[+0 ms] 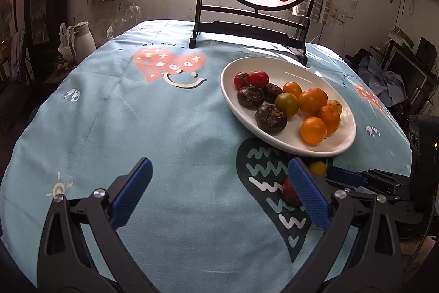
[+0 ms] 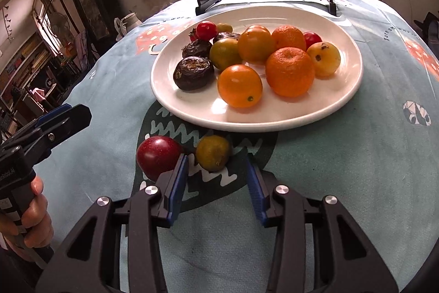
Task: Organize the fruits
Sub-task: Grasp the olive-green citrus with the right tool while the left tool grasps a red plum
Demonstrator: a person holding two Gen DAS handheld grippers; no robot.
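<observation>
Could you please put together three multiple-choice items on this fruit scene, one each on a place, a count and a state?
1. Where does the dark red fruit lie?
A. On the tablecloth, in front of the white plate
B. On the white plate
C. Between the left gripper's pads

2. How many fruits lie on the tablecloth off the white plate?
A. None
B. Two
C. Five

3. How does the right gripper stand?
A. Shut on the dark red fruit
B. Open, with the greenish-yellow fruit just ahead of its gap
C. Shut on the plate rim

Answers:
1. A, as it rests on the cloth beside the greenish-yellow fruit, below the plate's near rim.
2. B, only those two sit off the plate.
3. B, its blue pads stand apart and press on nothing.
</observation>
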